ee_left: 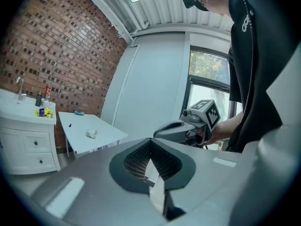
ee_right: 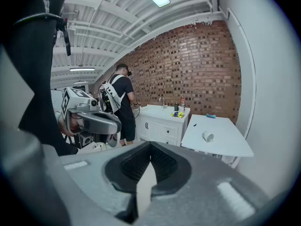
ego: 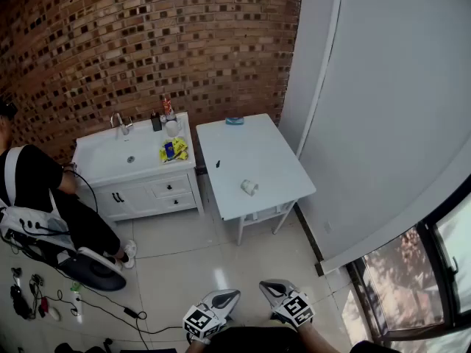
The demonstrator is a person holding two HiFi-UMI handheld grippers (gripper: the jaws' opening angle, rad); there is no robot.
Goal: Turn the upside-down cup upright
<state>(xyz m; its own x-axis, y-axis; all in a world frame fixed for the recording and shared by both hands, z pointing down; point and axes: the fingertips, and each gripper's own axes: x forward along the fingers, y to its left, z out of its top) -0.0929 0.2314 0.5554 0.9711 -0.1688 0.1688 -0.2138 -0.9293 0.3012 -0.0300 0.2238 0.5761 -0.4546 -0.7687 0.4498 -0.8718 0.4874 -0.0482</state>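
A small white cup (ego: 249, 187) rests on the white table (ego: 257, 153) near its front right part; it looks tipped on its side. It also shows small and far off in the left gripper view (ee_left: 91, 133) and the right gripper view (ee_right: 207, 136). Both grippers hang close to my body, far from the table. The left gripper (ego: 224, 298) (ee_left: 150, 142) is shut with nothing in it. Beside it, the right gripper (ego: 272, 291) (ee_right: 149, 145) is also shut and holds nothing. Each shows in the other's view: right gripper (ee_left: 186, 128), left gripper (ee_right: 91, 119).
A white sink cabinet (ego: 136, 175) stands left of the table against the brick wall, with bottles and a yellow packet (ego: 174, 150) on top. On the table lie a blue object (ego: 235, 120) and a small dark thing (ego: 218, 165). A person in black (ego: 33, 190) stands at left; cables (ego: 110, 311) cross the floor.
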